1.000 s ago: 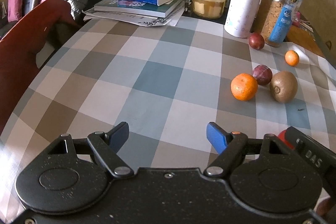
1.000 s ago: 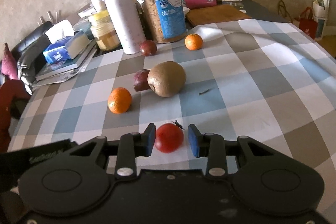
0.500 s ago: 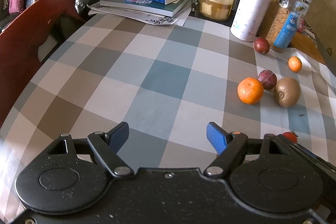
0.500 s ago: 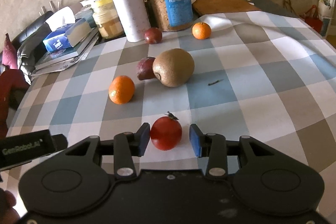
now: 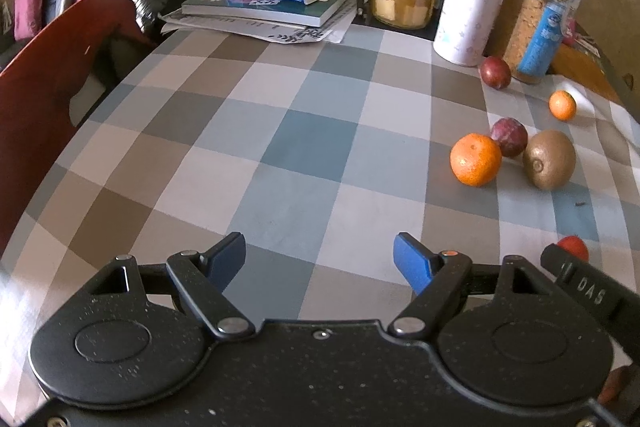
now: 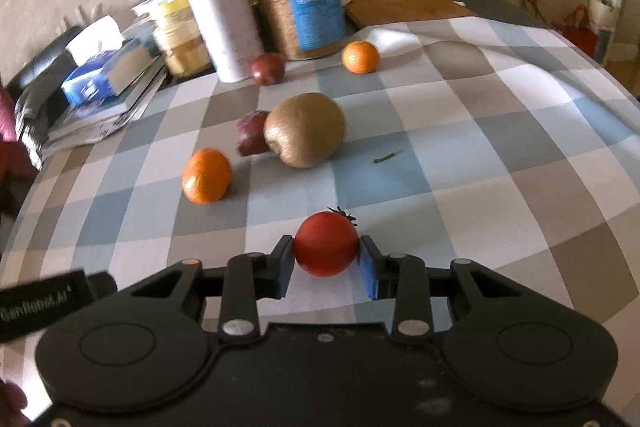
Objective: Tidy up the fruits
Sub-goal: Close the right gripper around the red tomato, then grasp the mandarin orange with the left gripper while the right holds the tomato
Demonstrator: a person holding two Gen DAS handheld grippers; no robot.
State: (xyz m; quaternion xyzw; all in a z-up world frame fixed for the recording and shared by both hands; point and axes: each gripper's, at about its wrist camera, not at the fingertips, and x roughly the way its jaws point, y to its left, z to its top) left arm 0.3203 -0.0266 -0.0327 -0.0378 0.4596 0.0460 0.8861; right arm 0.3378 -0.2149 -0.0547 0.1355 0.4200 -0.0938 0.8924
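tomato (image 6: 326,248) pinched between just-closed right gripper (image 6: 326,269) pads — left gripper (image 5: 319,259) wide, empty

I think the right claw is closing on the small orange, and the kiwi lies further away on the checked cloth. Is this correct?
Not quite. The right claw has just been closing on the red tomato, not a small orange; the right wrist view shows it between the blue pads. The kiwi does lie further away on the checked cloth.
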